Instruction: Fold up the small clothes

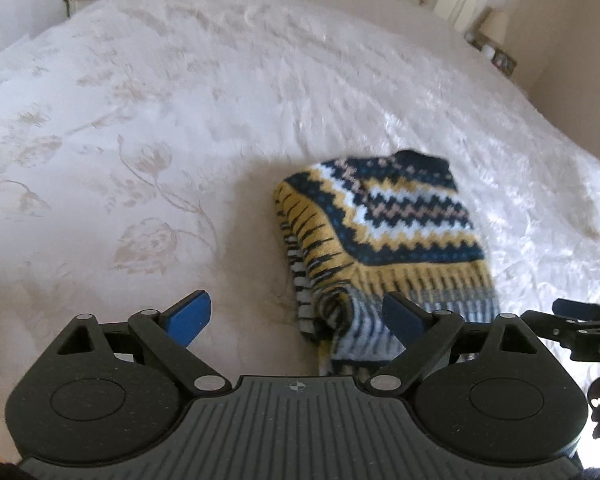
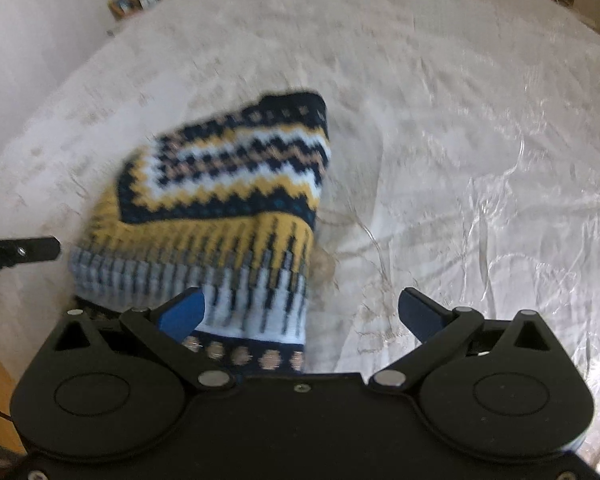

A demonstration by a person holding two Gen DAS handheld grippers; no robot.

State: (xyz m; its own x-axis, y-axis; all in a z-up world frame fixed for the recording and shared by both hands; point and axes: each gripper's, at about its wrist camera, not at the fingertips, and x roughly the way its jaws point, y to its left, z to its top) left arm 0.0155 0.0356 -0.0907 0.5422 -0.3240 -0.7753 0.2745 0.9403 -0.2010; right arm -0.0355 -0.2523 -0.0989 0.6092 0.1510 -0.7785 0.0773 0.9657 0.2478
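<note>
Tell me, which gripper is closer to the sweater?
About equal. The left gripper is open with the sweater by its right finger; the right gripper, also open, has it by its left finger.

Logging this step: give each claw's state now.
Left claw: open, holding nothing.
Right claw: open, holding nothing; knitted garment lies free.

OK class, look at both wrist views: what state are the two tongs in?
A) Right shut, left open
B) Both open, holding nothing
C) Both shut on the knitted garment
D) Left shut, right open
B: the left tongs and right tongs both spread wide, and the knitted garment lies free on the bed.
</note>
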